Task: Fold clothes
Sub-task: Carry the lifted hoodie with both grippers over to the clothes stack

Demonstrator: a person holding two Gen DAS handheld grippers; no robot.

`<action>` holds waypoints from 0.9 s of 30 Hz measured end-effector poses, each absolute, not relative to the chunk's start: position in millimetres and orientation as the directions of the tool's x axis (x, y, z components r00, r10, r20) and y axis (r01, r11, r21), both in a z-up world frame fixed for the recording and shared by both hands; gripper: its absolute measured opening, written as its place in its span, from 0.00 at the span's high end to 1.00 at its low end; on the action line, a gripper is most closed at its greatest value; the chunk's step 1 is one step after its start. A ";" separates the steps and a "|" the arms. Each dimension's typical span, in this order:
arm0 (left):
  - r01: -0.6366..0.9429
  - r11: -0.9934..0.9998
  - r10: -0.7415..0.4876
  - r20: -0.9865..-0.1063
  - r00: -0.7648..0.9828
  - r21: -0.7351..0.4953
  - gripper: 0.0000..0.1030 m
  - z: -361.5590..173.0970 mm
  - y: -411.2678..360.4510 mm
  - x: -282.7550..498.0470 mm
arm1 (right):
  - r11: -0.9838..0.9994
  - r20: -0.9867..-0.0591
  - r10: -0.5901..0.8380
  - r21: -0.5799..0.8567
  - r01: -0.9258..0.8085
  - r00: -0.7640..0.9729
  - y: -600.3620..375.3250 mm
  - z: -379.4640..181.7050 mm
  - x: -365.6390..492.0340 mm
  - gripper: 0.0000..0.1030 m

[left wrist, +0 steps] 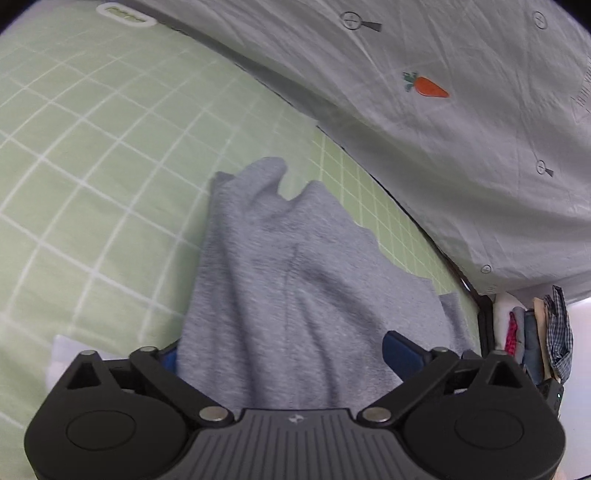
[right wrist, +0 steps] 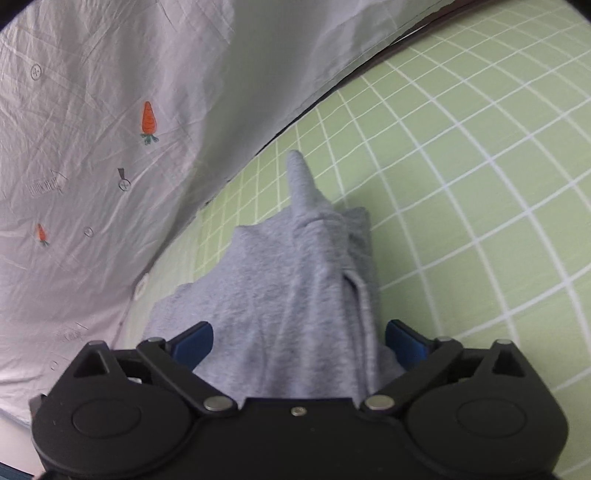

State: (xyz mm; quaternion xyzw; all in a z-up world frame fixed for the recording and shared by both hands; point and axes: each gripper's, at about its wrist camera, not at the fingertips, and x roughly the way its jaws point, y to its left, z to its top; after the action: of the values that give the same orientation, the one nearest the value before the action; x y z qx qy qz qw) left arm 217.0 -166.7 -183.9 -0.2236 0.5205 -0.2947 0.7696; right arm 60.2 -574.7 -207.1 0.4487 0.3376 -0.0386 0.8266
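A green sheet (left wrist: 92, 155) crossed by a white grid is spread over the bed and fills most of both views. Along its far edge a pale grey cloth (left wrist: 461, 129) is hung, creased all over and printed with small orange carrots (left wrist: 428, 86) and little circle marks. In the left wrist view a white oval tag (left wrist: 125, 16) is seen at the top corner, and at the right edge some hanging clothes (left wrist: 543, 332), one of them checked, are glimpsed beyond the end of the bed.

The grey garment (left wrist: 295, 277), a soft heathered knit, is laid on the green sheet near the hung cloth, rumpled into ridges and folds. In the right wrist view a narrow part of it (right wrist: 299, 177) is raised to a point, and a seamed edge is seen running along its right side.

The left gripper (left wrist: 280, 354) is held just above the near end of the garment, its blue-padded fingers (left wrist: 400, 350) spread wide and released, with the fabric lying between them but not pinched. The right gripper (right wrist: 299, 345) is likewise spread wide, its blue pads (right wrist: 194, 343) standing apart from the cloth that lies between them; nothing is grasped by either.
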 end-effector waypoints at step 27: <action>0.451 0.415 -0.883 -0.469 -0.010 -0.790 0.60 -117.9 -228.4 95.1 | 0.470 -0.470 0.191 0.815 0.340 0.862 -503.8 -127.4 -92.8 0.50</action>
State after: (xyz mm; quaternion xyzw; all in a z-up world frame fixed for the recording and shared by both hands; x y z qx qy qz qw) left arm 95.1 -228.4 -117.9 -0.2131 0.5076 -0.4971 0.6707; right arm -92.8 -503.8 -127.4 0.5130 0.2589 -0.0455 0.8172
